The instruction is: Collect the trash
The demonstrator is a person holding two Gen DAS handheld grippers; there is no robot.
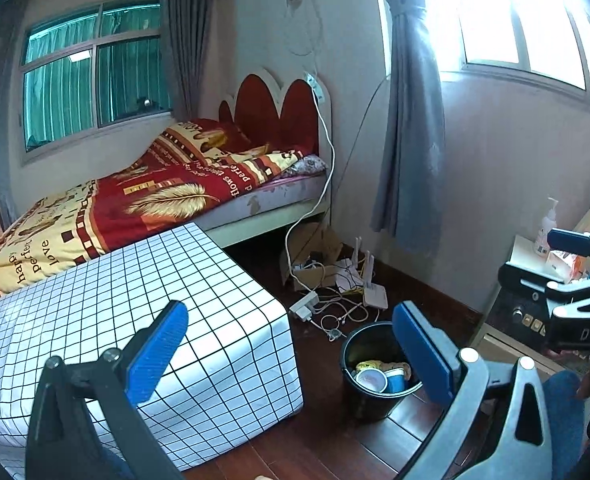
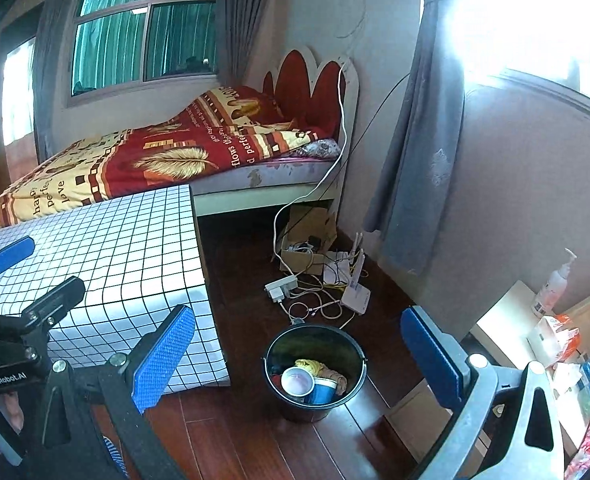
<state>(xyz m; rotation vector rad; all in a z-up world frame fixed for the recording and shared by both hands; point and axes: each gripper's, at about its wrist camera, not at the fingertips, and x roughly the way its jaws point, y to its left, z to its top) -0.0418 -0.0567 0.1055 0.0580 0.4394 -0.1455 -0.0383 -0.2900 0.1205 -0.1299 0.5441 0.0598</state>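
A bed (image 1: 175, 200) with a red and yellow feather-print quilt (image 1: 135, 196) stands against the wall under a window (image 1: 91, 64). In front of it sits a desk (image 1: 135, 288) draped in white grid-checked cloth. Tangled cables (image 2: 315, 300), a power strip (image 2: 281, 286) and a white router (image 2: 355, 294) lie on the wooden floor (image 2: 255, 440). Grey curtains (image 1: 411, 120) hang by the bright window.

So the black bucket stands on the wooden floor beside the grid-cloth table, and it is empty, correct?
Not empty. The right wrist view shows the black bucket holding trash: a white cup, a blue cup and yellow scraps. It does stand on the wooden floor beside the grid-cloth table.
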